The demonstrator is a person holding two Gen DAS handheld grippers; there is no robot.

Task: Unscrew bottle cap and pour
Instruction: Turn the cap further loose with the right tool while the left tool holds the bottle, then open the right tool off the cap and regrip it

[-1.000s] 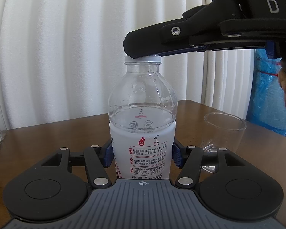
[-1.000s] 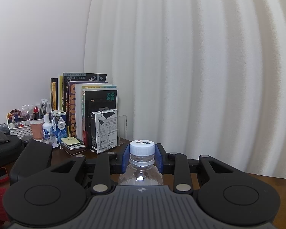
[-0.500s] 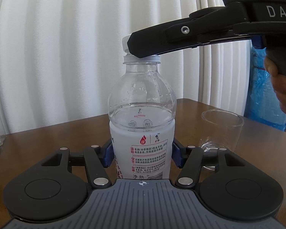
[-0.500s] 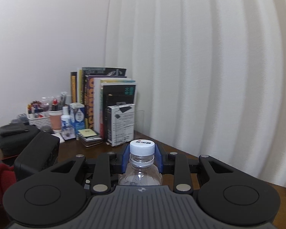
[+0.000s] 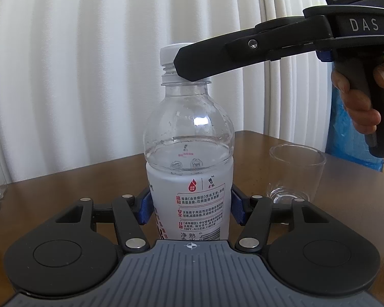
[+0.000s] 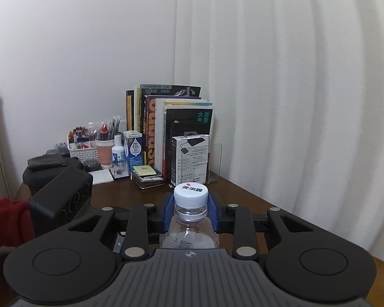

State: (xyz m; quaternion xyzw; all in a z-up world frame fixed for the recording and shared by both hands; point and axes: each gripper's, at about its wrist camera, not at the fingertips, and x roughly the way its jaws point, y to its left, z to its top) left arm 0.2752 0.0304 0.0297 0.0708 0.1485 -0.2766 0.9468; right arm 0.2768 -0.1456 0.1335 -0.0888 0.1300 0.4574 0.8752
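Two closed grips: left gripper [image 5: 190, 206] on clear, white-labelled bottle [image 5: 189, 153], right gripper [image 6: 190, 206] on ribbed white cap [image 6: 190, 195].

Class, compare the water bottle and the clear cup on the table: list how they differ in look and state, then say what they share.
1. The water bottle is tall and narrow-necked; the clear cup is short and wide-mouthed.
2. The bottle carries a white printed label; the cup is plain.
3. The bottle holds water; the cup looks nearly empty.
4. The left hand-held gripper clamps the bottle and the right hand-held gripper clamps its white cap; the cup stands free.
Both are transparent and upright on the wooden table.
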